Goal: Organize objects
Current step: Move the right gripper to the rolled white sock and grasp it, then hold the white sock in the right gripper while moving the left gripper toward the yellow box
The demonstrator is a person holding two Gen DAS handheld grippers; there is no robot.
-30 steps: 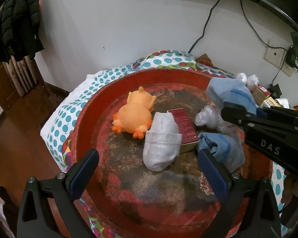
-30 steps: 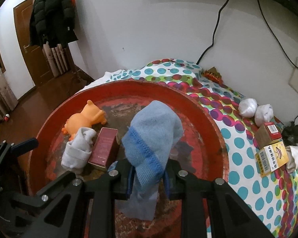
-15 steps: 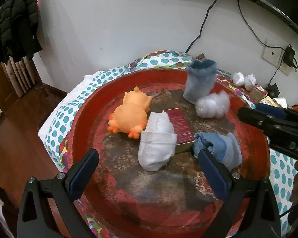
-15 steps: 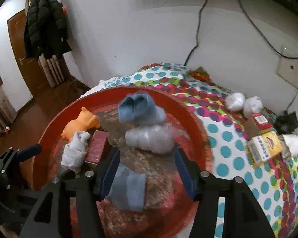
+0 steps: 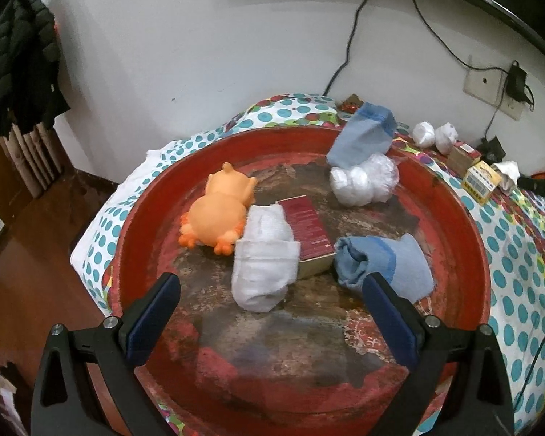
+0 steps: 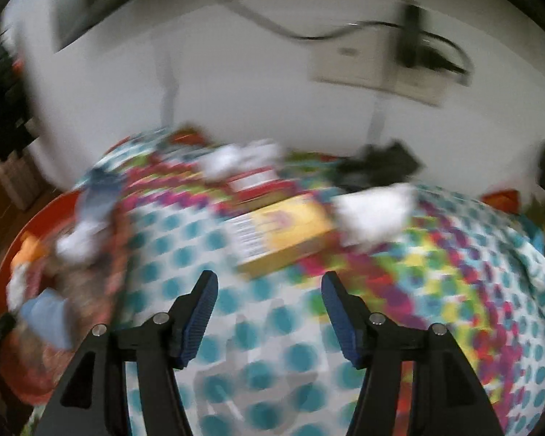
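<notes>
We're w/ the right gripper [image 6: 269, 309] over the dotted table cloth [image 6: 258, 330], fingers wide, still opening, nothing btwn them. Next pick, we judge, is the yellow box [image 6: 283, 236] at 12 o'clock just ahead; view's blurred, so we slow down, square the fingers across its short sides before closing. Left gripper [image 5: 270, 314] hangs wide and empty over the red tray [image 5: 468, 239], 6 o'clock side; blue sock [image 5: 381, 265] at 4.

Two wrist views, angled downward.
Left looked closely into the round red tray [image 5: 465, 218]; right, blurred, faced the polka-dot cloth [image 6: 272, 327], tray at left.
</notes>
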